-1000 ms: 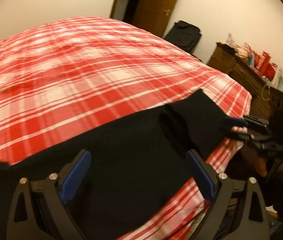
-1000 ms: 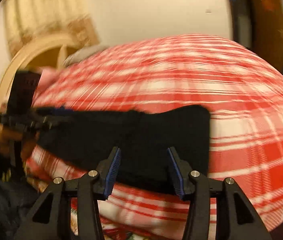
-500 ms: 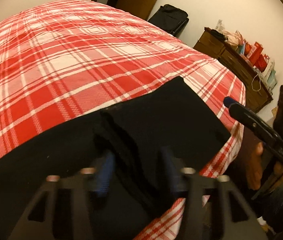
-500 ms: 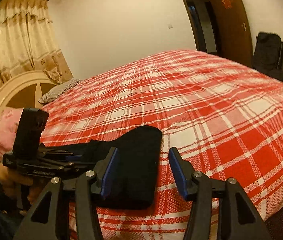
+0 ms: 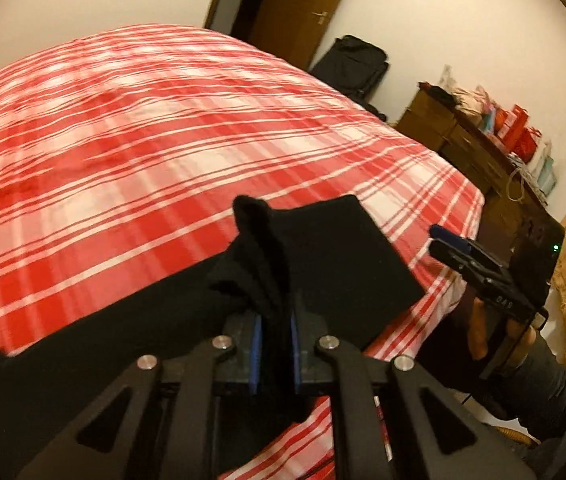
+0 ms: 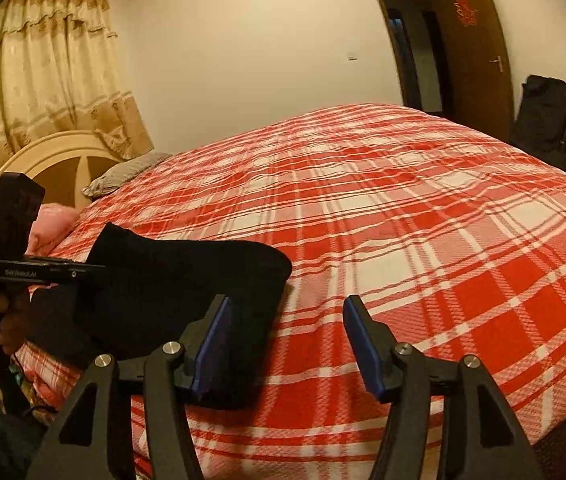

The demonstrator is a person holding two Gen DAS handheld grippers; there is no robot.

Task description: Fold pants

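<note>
Pants, black, lie along the near edge of the bed on its red-and-white plaid cover, one end folded into a flat rectangle. The left gripper has just been closing and now pinches a raised ridge of the black fabric between its blue pads. The right gripper has just been opening; its jaws stand apart with nothing between them, the left pad just beside the folded end of the pants.
</note>
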